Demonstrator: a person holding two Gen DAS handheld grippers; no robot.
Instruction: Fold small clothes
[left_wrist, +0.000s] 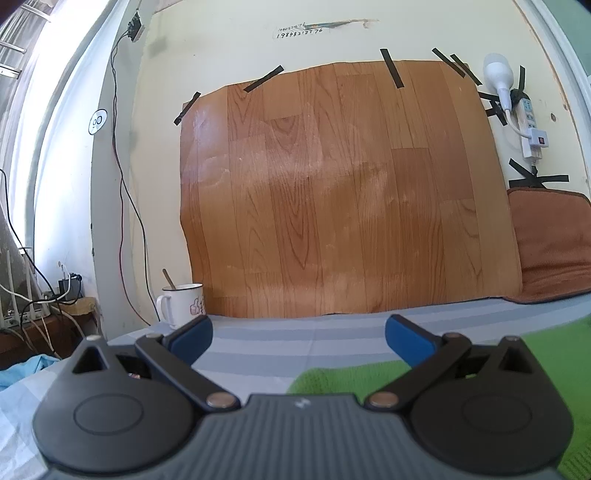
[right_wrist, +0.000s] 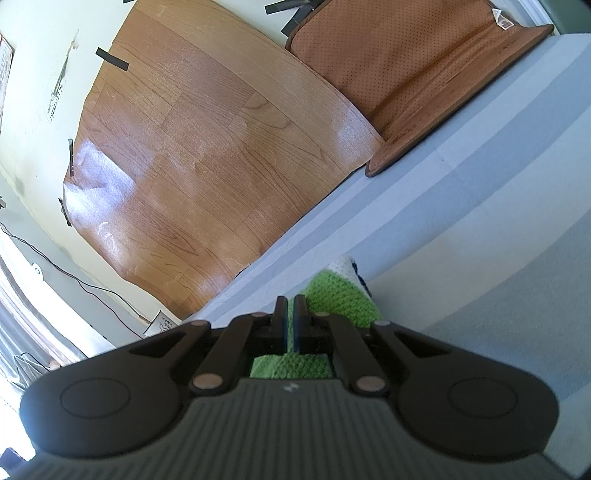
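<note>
A green knitted garment (left_wrist: 546, 354) lies on the blue-striped bed sheet (left_wrist: 280, 343) at the lower right of the left wrist view. My left gripper (left_wrist: 298, 334) is open and empty above the sheet, its right finger over the garment's edge. In the right wrist view my right gripper (right_wrist: 290, 312) is shut on the green garment (right_wrist: 340, 295), whose white cuff (right_wrist: 343, 264) points away along the sheet (right_wrist: 480, 192). Green cloth also shows between the gripper's arms.
A wood-pattern sheet (left_wrist: 332, 184) is taped to the wall behind the bed. A white mug (left_wrist: 183, 304) with a spoon stands at the bed's far left. A brown cushion (left_wrist: 554, 243) leans at the right. A power strip (left_wrist: 530, 125) and cables hang on the wall.
</note>
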